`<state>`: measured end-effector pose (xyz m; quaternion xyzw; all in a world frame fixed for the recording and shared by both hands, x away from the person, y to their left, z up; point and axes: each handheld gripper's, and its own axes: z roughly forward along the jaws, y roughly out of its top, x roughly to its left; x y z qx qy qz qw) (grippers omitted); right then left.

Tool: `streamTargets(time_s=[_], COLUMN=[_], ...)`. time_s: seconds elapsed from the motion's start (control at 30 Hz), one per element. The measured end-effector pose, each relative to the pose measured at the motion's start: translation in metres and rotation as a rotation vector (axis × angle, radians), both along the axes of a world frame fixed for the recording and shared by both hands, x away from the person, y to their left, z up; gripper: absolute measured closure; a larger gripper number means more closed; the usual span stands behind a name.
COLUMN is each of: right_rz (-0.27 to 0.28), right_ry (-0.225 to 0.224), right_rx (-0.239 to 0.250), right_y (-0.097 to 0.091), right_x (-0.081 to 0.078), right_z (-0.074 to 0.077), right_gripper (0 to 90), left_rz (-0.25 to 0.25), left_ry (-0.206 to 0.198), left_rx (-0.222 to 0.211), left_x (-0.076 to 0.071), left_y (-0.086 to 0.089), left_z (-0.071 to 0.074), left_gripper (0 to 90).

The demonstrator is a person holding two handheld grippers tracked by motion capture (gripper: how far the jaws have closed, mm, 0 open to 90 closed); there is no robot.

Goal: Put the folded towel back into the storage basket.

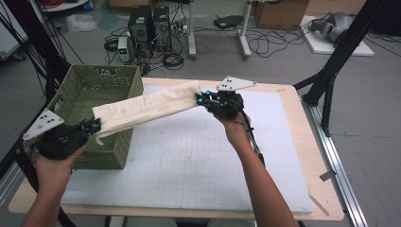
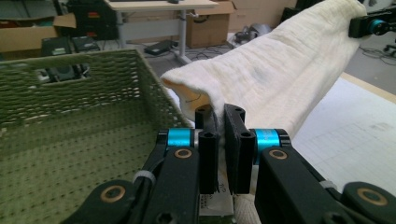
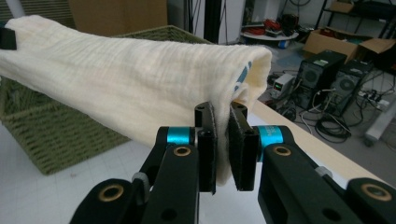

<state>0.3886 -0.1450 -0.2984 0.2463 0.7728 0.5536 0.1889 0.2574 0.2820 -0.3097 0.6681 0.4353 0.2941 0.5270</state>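
Nearest, at the lower left of the high view, the left gripper (image 1: pixel 94 125) pinches one end of a cream, folded, crinkle-weave cloth (image 1: pixel 146 108); in the left gripper view its jaws are pressed together on the fabric edge. Cloth hangs clear of the table, running as a taut band from the lower left up toward the middle of the frame. Its left part passes over the near right corner of a green woven rectangular basket (image 1: pixel 113 153) at the left of the frame. At centre, the right gripper (image 1: pixel 200 100) pinches the other end, jaws pressed on the fabric. Beneath lies a white gridded mat (image 1: pixel 198 165) on a pale wooden table (image 1: pixel 326 189). Beyond, upper frame: black computer towers (image 1: pixel 150 26) on the floor.
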Motion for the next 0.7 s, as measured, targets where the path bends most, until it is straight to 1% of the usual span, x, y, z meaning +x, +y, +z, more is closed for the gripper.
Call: streamTargets(time_s=[0.1, 0.17, 0.37, 0.5, 0.7], right_rz=[0.017, 0.026, 0.054, 0.073, 0.088], right_ry=[-0.007, -0.008, -0.017, -0.018, -0.03], right_rx=[-0.002, -0.006, -0.008, -0.014, -0.03], right_y=[0.014, 0.025, 0.053, 0.07, 0.097], right_x=[0.008, 0.012, 0.028, 0.037, 0.052], right_z=[0.004, 0.007, 0.013, 0.016, 0.022], right_gripper=[83.5, 83.4, 83.4, 83.4, 83.4], left_rz=[0.024, 0.036, 0.082, 0.103, 0.131], left_ry=[-0.004, -0.004, -0.016, -0.016, -0.013], left_rx=[-0.006, -0.001, -0.004, -0.002, 0.001], left_x=[-0.003, -0.006, -0.012, -0.015, -0.019], left_y=[0.01, 0.016, 0.033, 0.042, 0.052], left_z=[0.001, 0.002, 0.005, 0.005, 0.001], left_gripper=[84.4, 84.5, 84.5, 84.5, 84.5])
